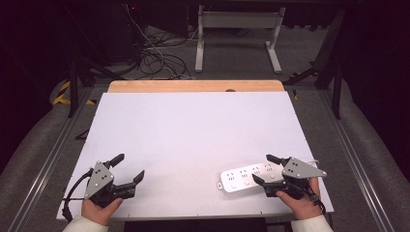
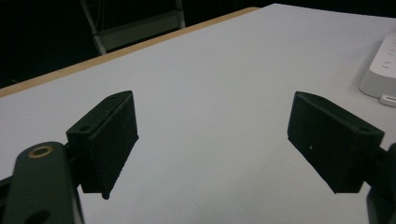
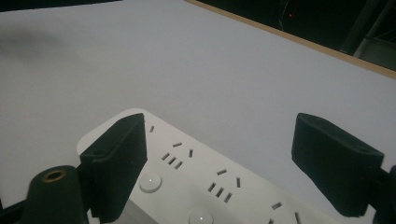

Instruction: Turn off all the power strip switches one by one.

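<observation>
power strip (image 1: 247, 178) partly behind right gripper (image 1: 265, 169)

White power strip (image 1: 247, 178); white table (image 1: 193, 135), wood edge; black claws.

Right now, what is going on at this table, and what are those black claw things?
A person holds a two-jaw gripper in each hand over a white table. The right gripper hovers open over one end of a white power strip, its jaws either side of it, not clamped. The left gripper is open above bare table, holding nothing.
</observation>
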Action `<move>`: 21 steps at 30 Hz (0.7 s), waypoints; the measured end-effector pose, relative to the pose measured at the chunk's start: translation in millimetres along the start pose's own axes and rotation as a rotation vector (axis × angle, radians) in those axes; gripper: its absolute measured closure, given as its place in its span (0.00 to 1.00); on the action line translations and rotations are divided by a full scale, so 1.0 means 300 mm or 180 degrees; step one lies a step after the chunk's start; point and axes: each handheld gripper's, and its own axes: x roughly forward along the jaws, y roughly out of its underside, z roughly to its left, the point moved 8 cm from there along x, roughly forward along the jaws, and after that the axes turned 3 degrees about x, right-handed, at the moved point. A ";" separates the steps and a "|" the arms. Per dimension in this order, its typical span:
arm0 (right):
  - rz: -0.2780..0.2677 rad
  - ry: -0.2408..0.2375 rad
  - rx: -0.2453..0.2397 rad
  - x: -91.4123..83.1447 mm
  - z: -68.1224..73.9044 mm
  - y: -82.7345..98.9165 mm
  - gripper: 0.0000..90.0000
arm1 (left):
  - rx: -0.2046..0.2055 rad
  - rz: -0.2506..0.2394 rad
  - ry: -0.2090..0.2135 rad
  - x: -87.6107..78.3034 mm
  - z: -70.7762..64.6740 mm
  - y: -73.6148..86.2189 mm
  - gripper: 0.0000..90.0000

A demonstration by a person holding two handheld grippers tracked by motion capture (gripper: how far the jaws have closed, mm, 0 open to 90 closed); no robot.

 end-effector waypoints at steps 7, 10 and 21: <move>0.0119 -0.0049 -0.0011 -0.021 0.022 -0.041 0.23 | 0.0033 0.0005 -0.0008 0.002 -0.004 0.000 0.19; 0.0130 -0.0044 -0.0026 -0.018 0.017 -0.039 0.23 | 0.0039 0.0008 -0.0009 0.002 -0.005 0.000 0.19; 0.0345 -0.0162 -0.0014 -0.031 0.004 -0.031 0.68 | 0.0037 -0.0001 0.0026 0.002 -0.008 -0.001 0.19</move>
